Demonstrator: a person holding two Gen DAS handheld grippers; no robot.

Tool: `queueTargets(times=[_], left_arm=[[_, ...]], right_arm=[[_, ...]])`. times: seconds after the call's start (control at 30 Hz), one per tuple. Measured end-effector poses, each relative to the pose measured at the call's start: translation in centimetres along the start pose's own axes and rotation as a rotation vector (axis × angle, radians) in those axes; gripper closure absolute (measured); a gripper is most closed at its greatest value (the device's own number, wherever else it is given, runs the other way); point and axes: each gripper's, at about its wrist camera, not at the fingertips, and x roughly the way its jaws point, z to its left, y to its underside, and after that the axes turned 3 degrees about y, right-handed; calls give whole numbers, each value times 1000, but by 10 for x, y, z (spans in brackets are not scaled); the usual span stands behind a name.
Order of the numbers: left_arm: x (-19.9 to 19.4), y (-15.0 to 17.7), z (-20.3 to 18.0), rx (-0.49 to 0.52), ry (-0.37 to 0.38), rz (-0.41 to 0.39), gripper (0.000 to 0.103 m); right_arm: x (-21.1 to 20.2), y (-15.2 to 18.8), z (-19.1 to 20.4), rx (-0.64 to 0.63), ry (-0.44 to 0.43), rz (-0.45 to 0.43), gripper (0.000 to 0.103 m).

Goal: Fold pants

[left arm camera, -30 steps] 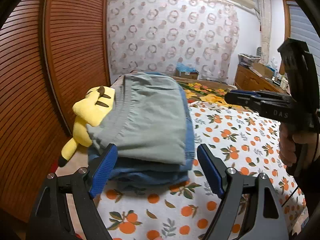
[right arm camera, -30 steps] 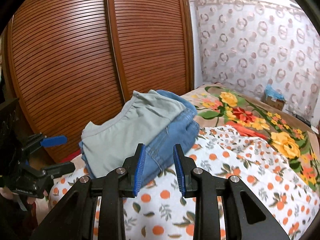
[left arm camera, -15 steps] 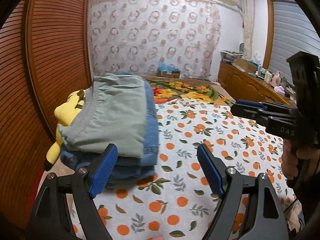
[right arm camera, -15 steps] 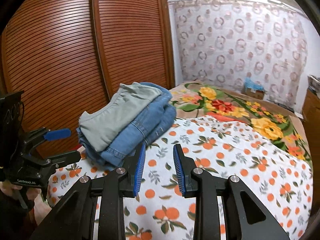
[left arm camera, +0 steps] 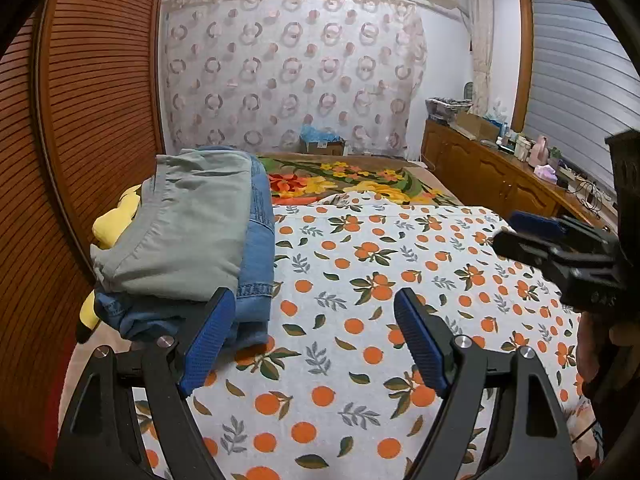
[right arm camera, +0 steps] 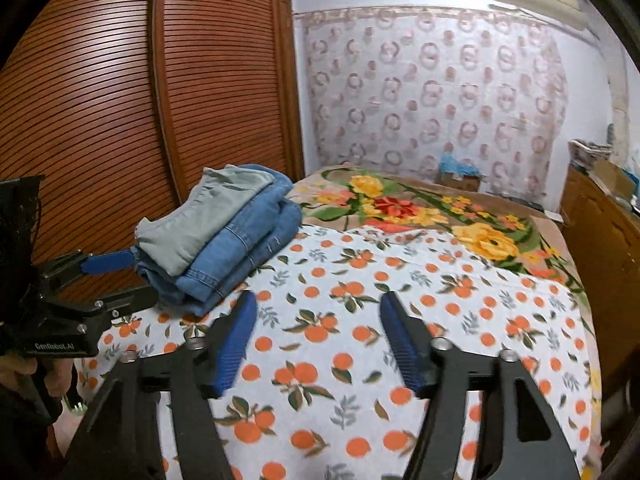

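Already folded, the grey-green pants [left arm camera: 188, 224] top a stack of blue jeans [right arm camera: 240, 248] at our far left on the orange-print sheet [left arm camera: 360, 280], with what looks like a yellow plush toy [left arm camera: 114, 220] half hidden behind. Our left gripper [left arm camera: 310, 320] is spread and empty near the stack. Our right gripper [right arm camera: 316, 320], jaws just opening, holds nothing.

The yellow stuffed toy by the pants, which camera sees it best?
The left wrist view. There the yellow stuffed toy peeks out beside and partly under the stack of folded pants, next to the wooden doors. The right wrist view shows none of it, since the stack hides that side.
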Motion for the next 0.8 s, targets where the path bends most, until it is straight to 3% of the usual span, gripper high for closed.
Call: queueTargets(times=[0.07,0.17,0.8], left_arm=[[-3,2,-2,-1,1,0,21],[-6,5,-6,1,4,2,21],[-4,-12,-59,53,52,-2,21]], right_arm=[[-8,4,2,4,24,3,21],[-22,10,4,18,46,-1,15],[-86,26,-19,116,178,-37,15]])
